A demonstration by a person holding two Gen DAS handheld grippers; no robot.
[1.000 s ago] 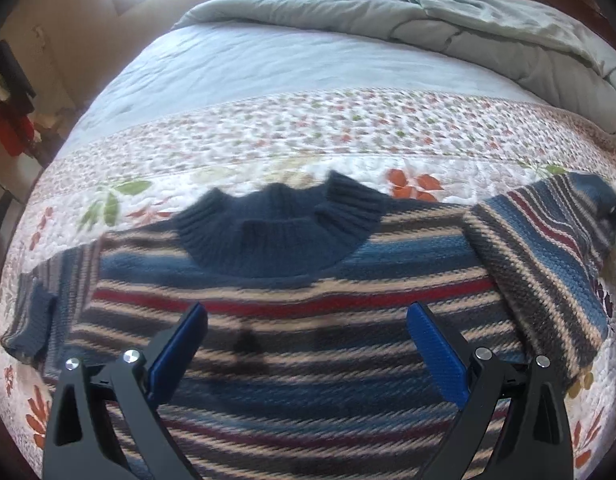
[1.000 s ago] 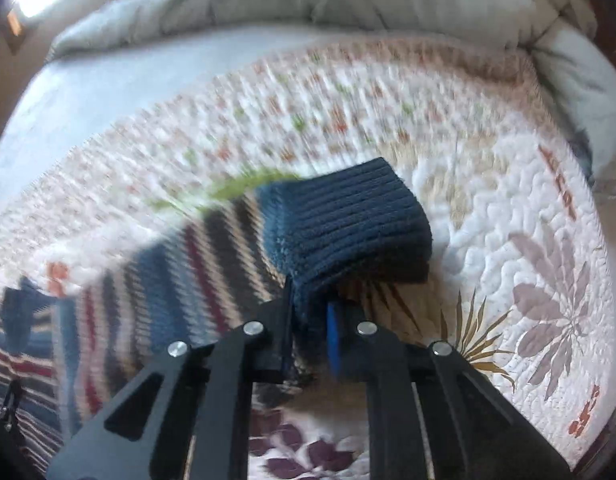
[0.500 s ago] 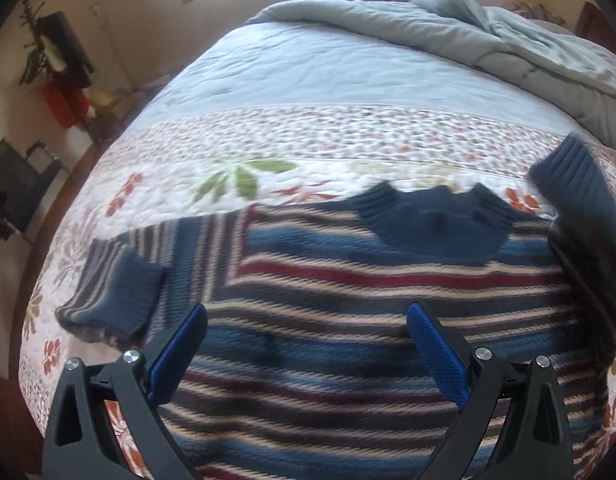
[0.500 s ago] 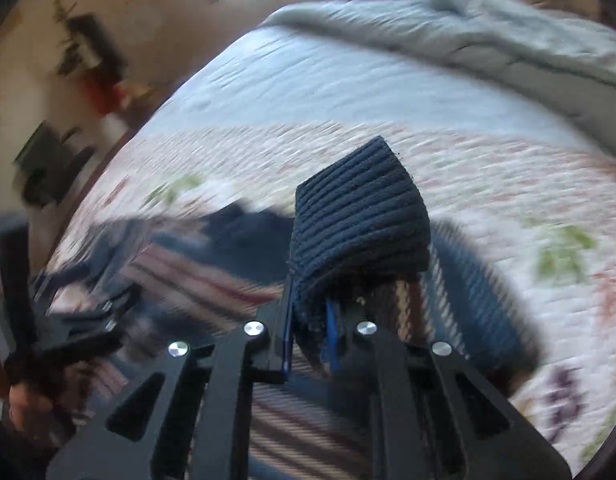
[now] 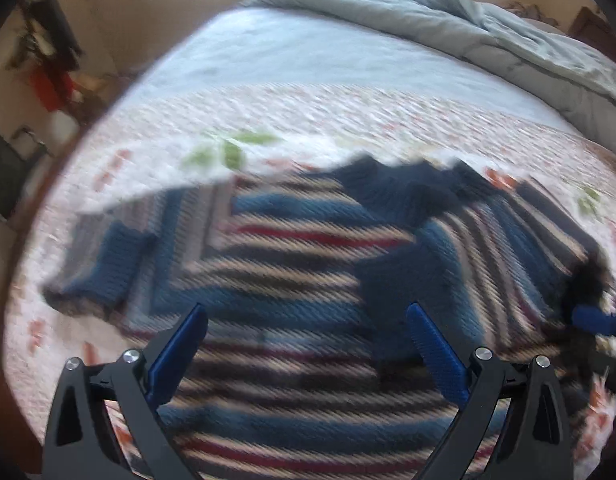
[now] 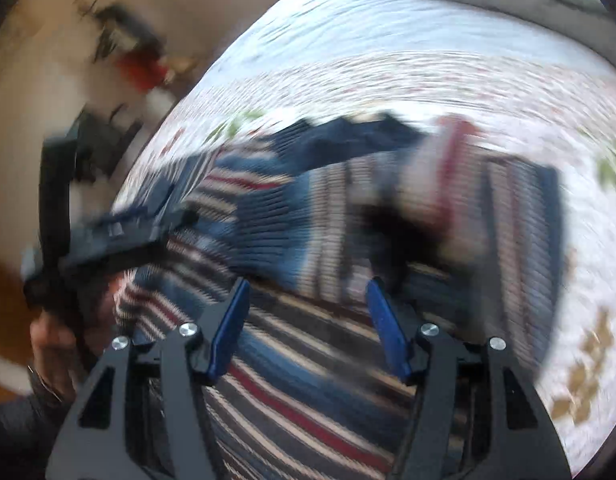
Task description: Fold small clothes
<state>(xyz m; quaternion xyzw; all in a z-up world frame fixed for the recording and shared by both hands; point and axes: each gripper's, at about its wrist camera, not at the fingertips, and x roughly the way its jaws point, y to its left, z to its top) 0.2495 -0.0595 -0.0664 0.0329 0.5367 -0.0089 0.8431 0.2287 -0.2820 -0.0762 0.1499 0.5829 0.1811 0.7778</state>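
Observation:
A small striped knit sweater [image 5: 291, 264] in blue, red, cream and grey lies flat on the bed, navy collar [image 5: 400, 184] away from me. Its right sleeve [image 5: 488, 240] is folded across the chest, navy cuff [image 5: 404, 284] on the body. The left sleeve [image 5: 107, 264] lies out to the left. My left gripper [image 5: 308, 344] is open and empty above the lower body. My right gripper [image 6: 308, 320] is open and empty above the sweater [image 6: 291, 380], just behind the folded sleeve [image 6: 448, 200]. Both views are blurred.
The sweater lies on a floral quilt [image 5: 308, 120] over a pale blue sheet [image 5: 308, 52]. A grey duvet [image 5: 468, 36] is bunched at the far right. The bed's left edge drops to a floor with dark furniture [image 5: 11, 168]. The left gripper and hand show in the right wrist view [image 6: 67, 248].
My right gripper carried the right sleeve leftward over the chest, opened and let the cuff go. The left gripper stayed open and shifted a little.

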